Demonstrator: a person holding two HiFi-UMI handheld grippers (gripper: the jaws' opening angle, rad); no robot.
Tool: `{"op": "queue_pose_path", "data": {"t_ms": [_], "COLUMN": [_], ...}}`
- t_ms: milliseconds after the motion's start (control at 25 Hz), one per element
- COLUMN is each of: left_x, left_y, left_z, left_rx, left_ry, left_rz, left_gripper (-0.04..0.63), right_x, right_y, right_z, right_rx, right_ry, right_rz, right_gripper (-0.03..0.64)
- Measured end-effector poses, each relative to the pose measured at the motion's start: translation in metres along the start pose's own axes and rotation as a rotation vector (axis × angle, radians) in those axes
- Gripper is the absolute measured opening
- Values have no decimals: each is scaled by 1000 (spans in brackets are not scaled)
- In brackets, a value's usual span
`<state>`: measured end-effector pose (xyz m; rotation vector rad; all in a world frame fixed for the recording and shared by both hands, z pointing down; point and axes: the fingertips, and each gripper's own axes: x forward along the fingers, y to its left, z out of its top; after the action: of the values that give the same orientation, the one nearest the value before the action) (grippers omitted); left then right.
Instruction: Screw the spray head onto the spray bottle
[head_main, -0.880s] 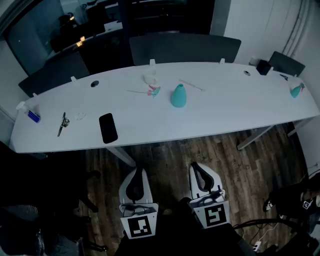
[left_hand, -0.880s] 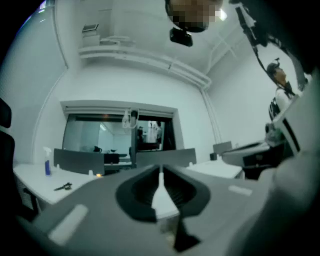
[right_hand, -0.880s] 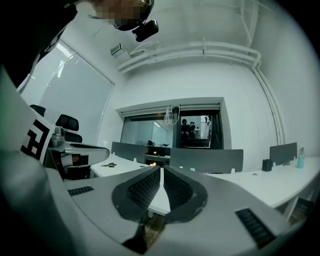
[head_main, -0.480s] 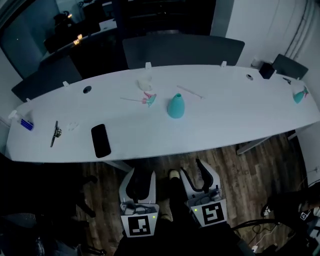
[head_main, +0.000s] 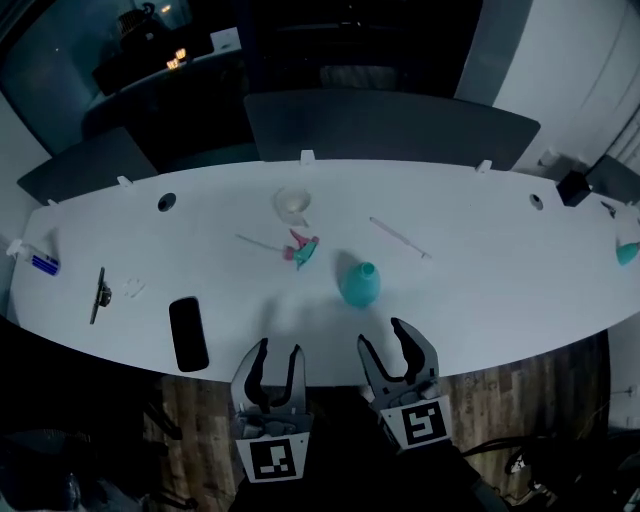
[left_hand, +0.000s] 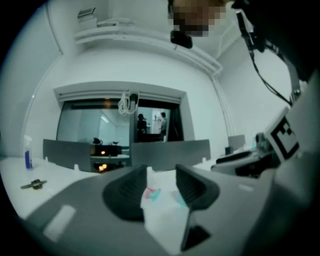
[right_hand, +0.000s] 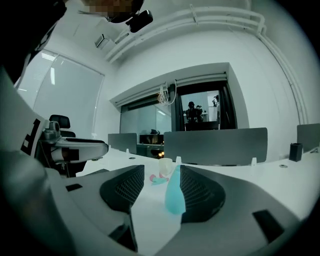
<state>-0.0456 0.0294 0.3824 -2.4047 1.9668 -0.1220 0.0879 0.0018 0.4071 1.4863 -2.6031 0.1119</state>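
A teal spray bottle (head_main: 359, 284) without its head stands upright on the white table (head_main: 500, 290). The pink and teal spray head (head_main: 301, 248) lies to its left, its thin tube pointing left. My left gripper (head_main: 279, 352) is open at the table's front edge, short of the spray head (left_hand: 151, 194). My right gripper (head_main: 383, 338) is open just in front of the bottle (right_hand: 174, 192), apart from it. Nothing is between either pair of jaws. In the right gripper view the spray head (right_hand: 156, 179) shows beyond the bottle.
A black phone (head_main: 187, 333) lies at the front left, with a dark pen-like tool (head_main: 98, 295) and a small blue bottle (head_main: 40, 262) further left. A clear cup (head_main: 292, 202) and a white straw (head_main: 398, 238) lie behind. Grey chairs (head_main: 390, 125) line the far side.
Both grippers have come forward from above the wooden floor to the table's front edge. The bottle and spray head now lie much closer in front of them.
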Motion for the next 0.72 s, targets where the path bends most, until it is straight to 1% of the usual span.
{"op": "queue_pose_path", "data": {"t_ms": [120, 160, 240, 280, 400, 480, 560, 720], "left_x": [23, 28, 37, 41, 55, 65, 75, 85], "left_y": [3, 5, 11, 13, 21, 26, 30, 34], "left_z": [-7, -9, -10, -10, -13, -16, -15, -15], "left_rx": [13, 22, 40, 44, 28, 34, 39, 48], "left_ry": [38, 49, 60, 61, 69, 79, 79, 90], "left_rz": [26, 44, 77, 83, 73, 63, 53, 22], "left_gripper": [178, 156, 30, 3, 3, 3, 3, 3], "right_x": [22, 28, 39, 43, 54, 60, 67, 79], "right_y": [-18, -23, -32, -35, -40, -41, -42, -43], "right_z": [-11, -15, -23, -26, -34, -37, -42, -62], "right_rx": [2, 9, 21, 25, 32, 29, 32, 63], "right_ry": [42, 57, 84, 96, 122, 140, 163, 228], "right_rz": [1, -1, -6, -8, -16, -26, -39, -60], "right_gripper": [202, 202, 202, 202, 202, 202, 253, 304]}}
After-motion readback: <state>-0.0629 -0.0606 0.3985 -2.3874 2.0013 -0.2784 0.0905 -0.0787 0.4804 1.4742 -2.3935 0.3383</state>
